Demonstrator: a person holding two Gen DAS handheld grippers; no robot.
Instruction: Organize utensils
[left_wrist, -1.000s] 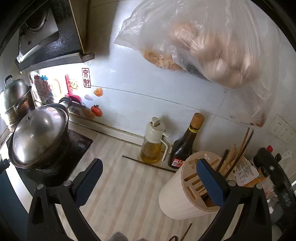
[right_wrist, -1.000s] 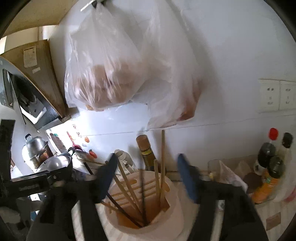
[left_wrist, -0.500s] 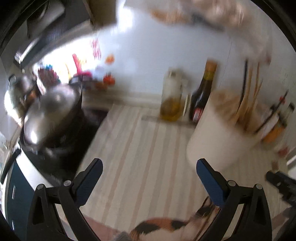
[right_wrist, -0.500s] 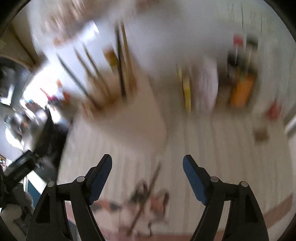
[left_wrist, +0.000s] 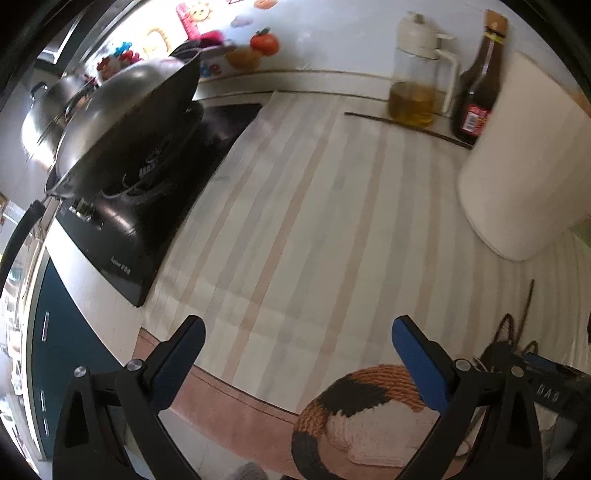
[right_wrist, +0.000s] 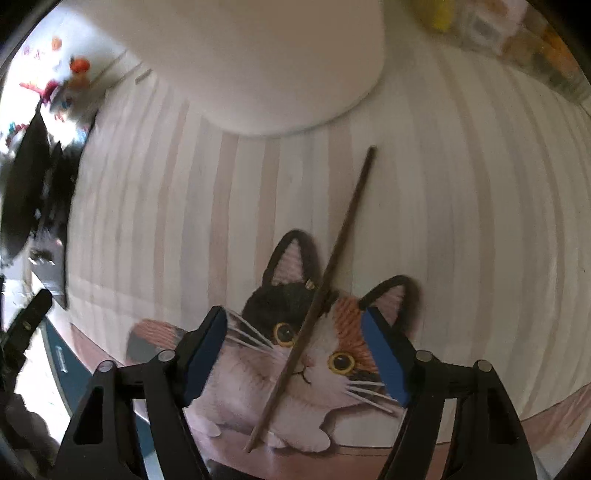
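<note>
Progress: two loose chopsticks are observed outside the white holder (left_wrist: 524, 162), so the task is judged incomplete. One brown chopstick (right_wrist: 321, 295) lies flat on the striped table (right_wrist: 461, 206), crossing the cat-shaped mat (right_wrist: 314, 354), its far tip pointing toward the holder's base and stopping short of it. A second, dark chopstick (left_wrist: 406, 124) is seen lying along the back of the table, in front of the oil dispenser (left_wrist: 417, 85) and the sauce bottle (left_wrist: 480, 96). The holder's opening is out of frame in both views, so its contents cannot be confirmed.

Tongs: the right tongs (right_wrist: 295, 360) are spread wide and empty, straddling the near half of the brown chopstick without touching it; a grasp appears to be the next step. The left tongs (left_wrist: 295, 358) are likewise wide and empty, over bare table.

View differences: only the left wrist view shows the stove (left_wrist: 147, 177), the lidded wok (left_wrist: 122, 118), the bottles and the rear chopstick. Only the right wrist view shows the mat's face and the full length of the near chopstick; from the left, just its far end is caught.
</note>
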